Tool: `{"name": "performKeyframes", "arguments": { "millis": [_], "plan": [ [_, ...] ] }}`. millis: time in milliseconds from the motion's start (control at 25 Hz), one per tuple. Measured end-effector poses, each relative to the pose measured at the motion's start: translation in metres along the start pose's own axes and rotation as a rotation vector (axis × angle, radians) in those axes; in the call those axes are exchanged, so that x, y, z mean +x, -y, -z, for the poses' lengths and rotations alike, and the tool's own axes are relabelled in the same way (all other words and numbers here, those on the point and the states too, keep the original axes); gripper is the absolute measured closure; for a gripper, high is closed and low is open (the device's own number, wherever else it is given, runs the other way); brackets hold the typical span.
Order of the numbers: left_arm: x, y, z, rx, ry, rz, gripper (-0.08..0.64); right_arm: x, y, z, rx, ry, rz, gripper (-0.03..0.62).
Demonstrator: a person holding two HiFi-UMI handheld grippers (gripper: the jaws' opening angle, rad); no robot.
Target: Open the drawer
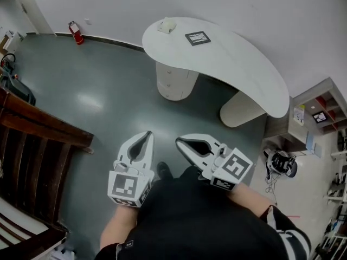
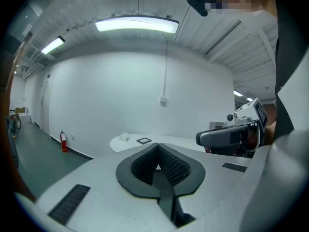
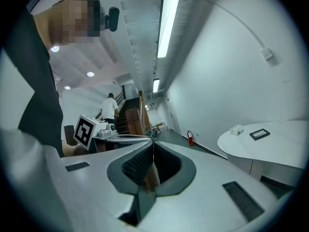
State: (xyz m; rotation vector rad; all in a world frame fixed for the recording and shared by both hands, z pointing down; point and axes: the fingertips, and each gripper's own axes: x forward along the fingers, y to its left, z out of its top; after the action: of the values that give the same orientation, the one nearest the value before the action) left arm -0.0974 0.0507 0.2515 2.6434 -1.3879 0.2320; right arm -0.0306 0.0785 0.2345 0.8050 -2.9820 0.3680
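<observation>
A white curved table (image 1: 238, 64) stands ahead on the grey floor. Under its left end is a rounded white drawer pedestal (image 1: 174, 81) with small knobs on its fronts. Both grippers hang low in front of the person, well short of the table. My left gripper (image 1: 148, 135) is shut with nothing in it, its ribbed pads (image 2: 166, 161) meeting. My right gripper (image 1: 179, 141) is shut and empty too. The left gripper view (image 2: 158, 147) faces the table top (image 2: 140, 141), with the right gripper (image 2: 227, 137) beside it. The right gripper view (image 3: 153, 144) has the table (image 3: 270, 139) at its right.
A dark wooden stair rail (image 1: 38, 145) fills the left side. A red fire extinguisher (image 1: 76, 33) stands by the far wall. A marker card (image 1: 197, 37) and a small white object (image 1: 167, 25) lie on the table. Shelves (image 1: 320, 112) stand at right. A person (image 3: 111, 108) walks far off.
</observation>
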Motion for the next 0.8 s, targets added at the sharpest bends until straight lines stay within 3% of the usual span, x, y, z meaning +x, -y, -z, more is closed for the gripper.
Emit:
{"name": "performKeyframes", "arguments": {
  "millis": [360, 800],
  "plan": [
    [0.057, -0.050, 0.018, -0.041, -0.066, 0.028, 0.548, 0.054, 0.043, 0.021, 0.099, -0.044, -0.001, 0.577],
    [0.172, -0.080, 0.034, -0.040, -0.108, 0.023, 0.548, 0.083, 0.158, 0.046, 0.156, -0.083, -0.018, 0.577]
  ]
}}
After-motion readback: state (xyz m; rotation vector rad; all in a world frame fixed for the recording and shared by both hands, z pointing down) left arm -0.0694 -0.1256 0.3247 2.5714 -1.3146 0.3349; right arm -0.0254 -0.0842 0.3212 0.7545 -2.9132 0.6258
